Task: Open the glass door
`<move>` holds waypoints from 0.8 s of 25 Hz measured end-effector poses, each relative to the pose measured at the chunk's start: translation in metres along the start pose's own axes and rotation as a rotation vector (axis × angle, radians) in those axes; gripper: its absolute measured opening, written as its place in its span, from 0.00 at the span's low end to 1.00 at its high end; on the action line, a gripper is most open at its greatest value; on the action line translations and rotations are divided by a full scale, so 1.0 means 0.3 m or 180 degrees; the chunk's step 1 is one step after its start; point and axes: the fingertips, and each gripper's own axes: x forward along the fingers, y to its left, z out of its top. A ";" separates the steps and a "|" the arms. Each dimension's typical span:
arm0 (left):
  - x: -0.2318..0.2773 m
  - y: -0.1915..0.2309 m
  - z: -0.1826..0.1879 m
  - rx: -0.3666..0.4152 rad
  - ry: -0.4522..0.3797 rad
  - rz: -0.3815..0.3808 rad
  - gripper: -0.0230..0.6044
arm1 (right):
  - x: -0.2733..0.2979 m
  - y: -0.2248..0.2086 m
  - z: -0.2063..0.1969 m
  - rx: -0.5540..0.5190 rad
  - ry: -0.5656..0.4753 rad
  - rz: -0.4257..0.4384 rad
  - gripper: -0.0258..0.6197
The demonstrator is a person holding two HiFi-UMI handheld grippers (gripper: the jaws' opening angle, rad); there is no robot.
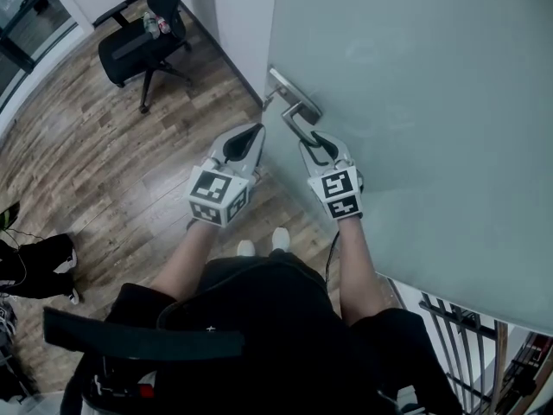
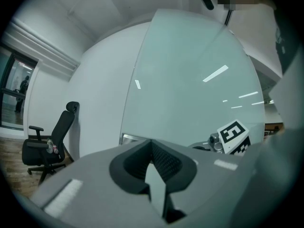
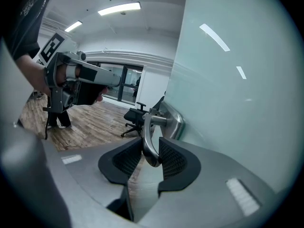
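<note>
**Right gripper** (image 1: 313, 141) (image 3: 151, 158): the jaws are closed on the lever of the door handle (image 1: 298, 115) (image 3: 148, 132). In the right gripper view the lever hangs down between the two ribbed pads (image 3: 173, 156), and its lower end sits against them. The gripper points slightly downward toward the door. Its marker cube (image 1: 339, 193) faces up toward the head camera.

**Left gripper** (image 1: 257, 130) (image 2: 152, 144): the jaws are pressed together at the tips, with nothing between them. This gripper is just beside the right one, to its left, near the door edge and not touching the handle. Its marker cube (image 1: 216, 195) also faces up.

**Door handle:** a metal lever on a metal mounting plate, fixed close to the free edge of the glass door (image 1: 415, 102) (image 2: 190, 80) (image 3: 228, 80).

**Glass door:** a frosted, pale green panel directly ahead of the person. It fills the right part of the head view.

**Surroundings:** a white wall (image 1: 233, 7) meets the door edge on the left. The wooden floor (image 1: 104, 162) extends to the left, where a black office chair (image 1: 143, 46) (image 2: 47, 146) stands well apart from the door.
</note>
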 end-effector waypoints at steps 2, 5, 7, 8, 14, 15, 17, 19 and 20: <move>0.008 0.002 0.000 -0.0005 0.0004 -0.0013 0.03 | 0.002 -0.012 -0.002 0.0011 0.0012 -0.0017 0.22; 0.016 0.004 0.005 -0.0006 0.0002 -0.0031 0.03 | 0.000 -0.026 -0.002 0.0025 0.0012 -0.0043 0.22; 0.021 0.010 0.006 -0.0008 0.0007 -0.0039 0.03 | 0.003 -0.034 0.000 0.0033 0.0016 -0.0054 0.22; 0.025 0.013 0.007 -0.0012 0.0010 -0.0044 0.03 | 0.005 -0.038 0.002 0.0037 0.0021 -0.0058 0.22; 0.052 0.002 0.003 -0.0010 0.0024 -0.0075 0.03 | 0.010 -0.065 -0.004 0.0055 0.0018 -0.0079 0.22; 0.055 0.000 0.002 -0.0007 0.0027 -0.0077 0.03 | 0.009 -0.069 -0.006 0.0061 0.0013 -0.0083 0.22; 0.059 -0.002 0.001 0.0000 0.0032 -0.0077 0.03 | 0.009 -0.079 -0.010 0.0075 0.0009 -0.0089 0.22; 0.062 -0.002 -0.002 0.0001 0.0044 -0.0070 0.03 | 0.009 -0.089 -0.013 0.0085 0.0013 -0.0094 0.22; 0.063 -0.002 -0.005 0.0000 0.0050 -0.0066 0.03 | 0.008 -0.093 -0.015 0.0089 0.0014 -0.0097 0.22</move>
